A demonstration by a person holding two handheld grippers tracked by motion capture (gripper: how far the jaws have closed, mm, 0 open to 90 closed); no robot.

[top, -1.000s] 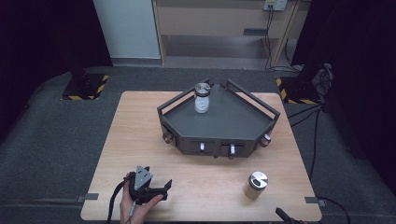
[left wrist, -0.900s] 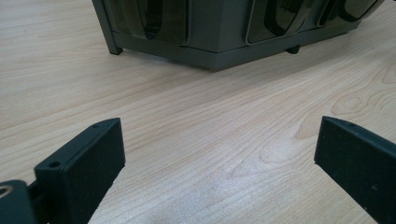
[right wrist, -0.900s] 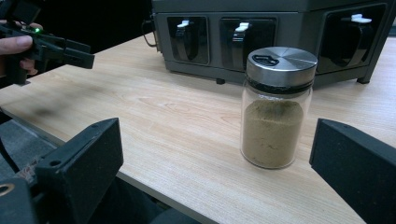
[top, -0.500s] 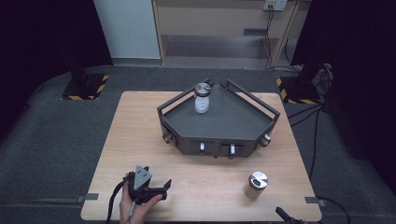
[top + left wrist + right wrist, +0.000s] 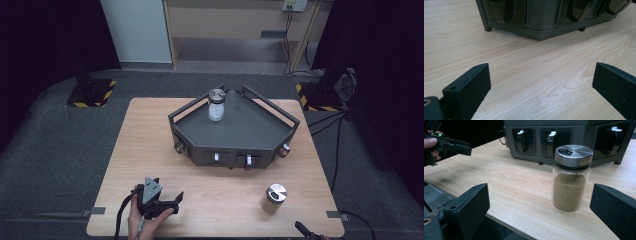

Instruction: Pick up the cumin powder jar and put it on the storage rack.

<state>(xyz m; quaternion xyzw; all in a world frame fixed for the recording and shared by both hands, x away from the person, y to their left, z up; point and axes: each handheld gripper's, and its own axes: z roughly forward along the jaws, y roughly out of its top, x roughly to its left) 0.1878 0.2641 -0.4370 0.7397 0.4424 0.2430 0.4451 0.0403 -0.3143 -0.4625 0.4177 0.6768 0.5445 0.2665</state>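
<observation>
**Both claws wide, jar ahead**

My right claw [image 5: 539, 210] gapes just off the table's near edge, empty, facing the spice jar [image 5: 572, 177] standing near the front right corner of the table [image 5: 150, 145]. My left claw [image 5: 167, 202] hovers open, empty, over the near left corner, facing the dark tray [image 5: 240, 131].

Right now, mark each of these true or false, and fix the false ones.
1. The spice jar with the brown powder stands upright on the table. True.
2. The right gripper is shut on that jar. False: its fingers are wide apart, and the jar stands beyond them, untouched.
3. A second jar stands on the dark tray. True.
4. The left gripper holds a jar. False: it is open over bare wood.
5. The brown jar's lid is off. False: a metal lid caps it.
</observation>
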